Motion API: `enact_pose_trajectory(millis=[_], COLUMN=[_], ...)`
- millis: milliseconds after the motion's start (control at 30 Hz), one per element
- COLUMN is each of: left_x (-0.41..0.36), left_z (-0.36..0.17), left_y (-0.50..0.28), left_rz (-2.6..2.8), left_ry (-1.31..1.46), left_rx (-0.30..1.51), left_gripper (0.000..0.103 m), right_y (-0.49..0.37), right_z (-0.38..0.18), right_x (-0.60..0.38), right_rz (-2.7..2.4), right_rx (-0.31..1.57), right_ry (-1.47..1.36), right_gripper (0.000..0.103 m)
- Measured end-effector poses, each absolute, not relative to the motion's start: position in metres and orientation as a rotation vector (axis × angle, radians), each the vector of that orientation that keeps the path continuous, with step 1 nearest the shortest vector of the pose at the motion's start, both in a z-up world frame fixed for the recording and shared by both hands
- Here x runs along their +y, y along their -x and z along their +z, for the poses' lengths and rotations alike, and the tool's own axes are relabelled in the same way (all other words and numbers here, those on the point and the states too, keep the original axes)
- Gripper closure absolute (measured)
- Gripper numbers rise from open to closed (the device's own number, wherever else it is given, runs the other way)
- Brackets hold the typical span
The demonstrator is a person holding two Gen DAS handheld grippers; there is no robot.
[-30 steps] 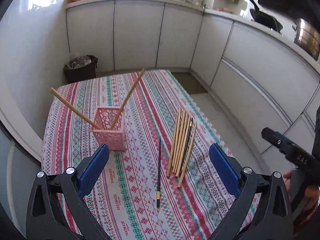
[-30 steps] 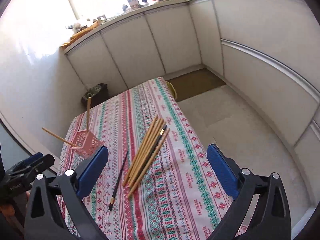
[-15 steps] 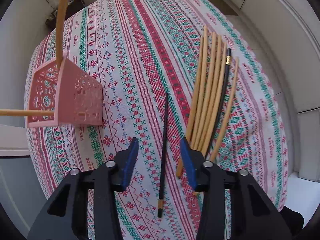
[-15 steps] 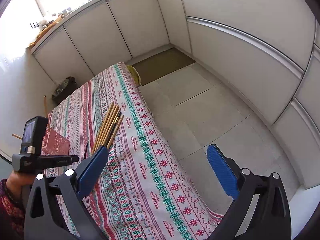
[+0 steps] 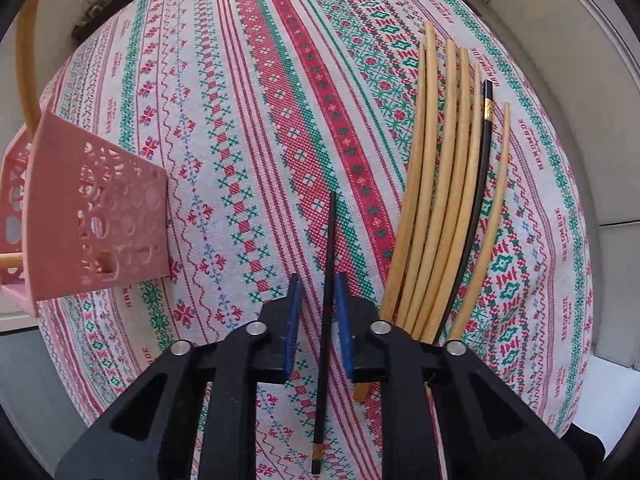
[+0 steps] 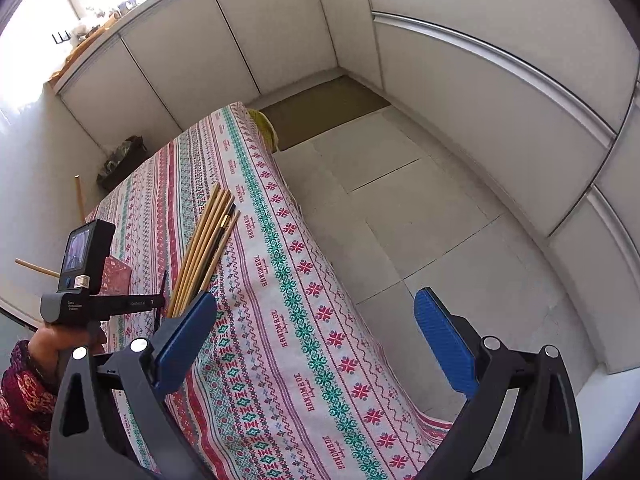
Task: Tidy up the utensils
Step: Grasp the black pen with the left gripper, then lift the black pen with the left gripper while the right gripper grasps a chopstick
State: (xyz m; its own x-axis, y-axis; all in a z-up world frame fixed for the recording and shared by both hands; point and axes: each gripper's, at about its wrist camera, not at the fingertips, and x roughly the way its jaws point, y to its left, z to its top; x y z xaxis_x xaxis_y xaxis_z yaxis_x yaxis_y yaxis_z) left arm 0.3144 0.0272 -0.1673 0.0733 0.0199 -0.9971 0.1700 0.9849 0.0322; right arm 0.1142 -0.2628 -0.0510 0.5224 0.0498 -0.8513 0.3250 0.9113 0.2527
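Note:
A lone black chopstick (image 5: 330, 240) lies on the patterned tablecloth (image 5: 248, 92). My left gripper (image 5: 317, 280) is low over it, its blue pads narrowed to either side of the stick with small gaps still showing. A pink perforated holder (image 5: 96, 224) stands at the left with two wooden chopsticks in it. A bundle of several wooden chopsticks (image 5: 436, 184) and a second black chopstick (image 5: 480, 168) lies to the right. My right gripper (image 6: 316, 332) is open and empty above the table's right edge. The bundle (image 6: 208, 240) and the left gripper's body (image 6: 100, 300) show in the right wrist view.
The table's right edge drops to a tiled floor (image 6: 420, 208). White cabinets (image 6: 240, 40) line the walls. A dark bin (image 6: 120, 160) stands beyond the table's far end.
My left gripper has come down over the lone black chopstick and its jaws have narrowed around it. My right gripper has swung right, off the table's edge, staying open.

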Motion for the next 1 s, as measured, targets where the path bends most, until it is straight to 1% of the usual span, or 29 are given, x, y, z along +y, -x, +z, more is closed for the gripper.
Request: enact_pose_trajectory(millis=[67, 100, 200, 267, 367, 433, 467, 500, 567, 667, 700, 733, 767, 867, 1000], left_x=[0.032, 0.034, 0.033, 0.041, 0.056, 0.069, 0.074, 0.079, 0.086, 0.088, 0.087, 0.090, 0.090, 0.093, 0.106], left_z=[-0.168, -0.168, -0.171, -0.159, -0.122, -0.092, -0.079, -0.067, -0.041, -0.015, -0.008, -0.002, 0.003, 0.020, 0.036], left_y=[-0.310, -0.306, -0.278, -0.257, -0.214, -0.183, -0.168, -0.156, -0.132, -0.113, -0.110, -0.105, -0.105, -0.100, -0.092], left_rz=[-0.122, -0.124, -0.126, -0.145, -0.192, -0.221, -0.231, -0.243, -0.255, -0.274, -0.283, -0.294, -0.306, -0.334, -0.338], left_ry=[-0.140, -0.147, -0.136, -0.089, -0.027, 0.007, 0.021, 0.034, 0.049, 0.078, 0.090, 0.097, 0.098, 0.104, 0.131], left_rx=[1.468, 1.446, 1.391, 1.343, 1.237, 1.159, 1.125, 1.091, 1.018, 0.913, 0.882, 0.858, 0.846, 0.799, 0.740], left_gripper=[0.095, 0.099, 0.099, 0.099, 0.099, 0.099, 0.099, 0.099, 0.099, 0.099, 0.099, 0.099, 0.099, 0.099, 0.099], right_y=[-0.116, -0.117, -0.123, -0.131, -0.154, -0.173, -0.187, -0.200, -0.226, -0.256, -0.264, -0.271, -0.278, -0.296, -0.309], right_z=[-0.053, -0.054, -0.060, -0.066, -0.074, -0.086, -0.095, -0.102, -0.115, -0.128, -0.131, -0.134, -0.137, -0.147, -0.158], right_x=[-0.260, -0.259, -0.252, -0.242, -0.230, -0.226, -0.223, -0.219, -0.210, -0.201, -0.197, -0.194, -0.192, -0.183, -0.171], right_rz=[-0.188, -0.197, -0.235, -0.254, -0.219, -0.160, -0.124, -0.104, -0.087, -0.136, -0.156, -0.176, -0.197, -0.244, -0.253], right_rx=[1.020, 1.024, 1.042, 1.060, 1.104, 1.180, 1.243, 1.296, 1.374, 1.427, 1.440, 1.455, 1.464, 1.477, 1.499], right_ry=[-0.391, -0.380, -0.335, -0.282, -0.273, -0.380, -0.444, -0.476, -0.522, -0.565, -0.551, -0.535, -0.525, -0.492, -0.460], right_gripper=[0.007, 0.007, 0.007, 0.007, 0.007, 0.015, 0.023, 0.035, 0.046, 0.050, 0.055, 0.058, 0.064, 0.073, 0.076])
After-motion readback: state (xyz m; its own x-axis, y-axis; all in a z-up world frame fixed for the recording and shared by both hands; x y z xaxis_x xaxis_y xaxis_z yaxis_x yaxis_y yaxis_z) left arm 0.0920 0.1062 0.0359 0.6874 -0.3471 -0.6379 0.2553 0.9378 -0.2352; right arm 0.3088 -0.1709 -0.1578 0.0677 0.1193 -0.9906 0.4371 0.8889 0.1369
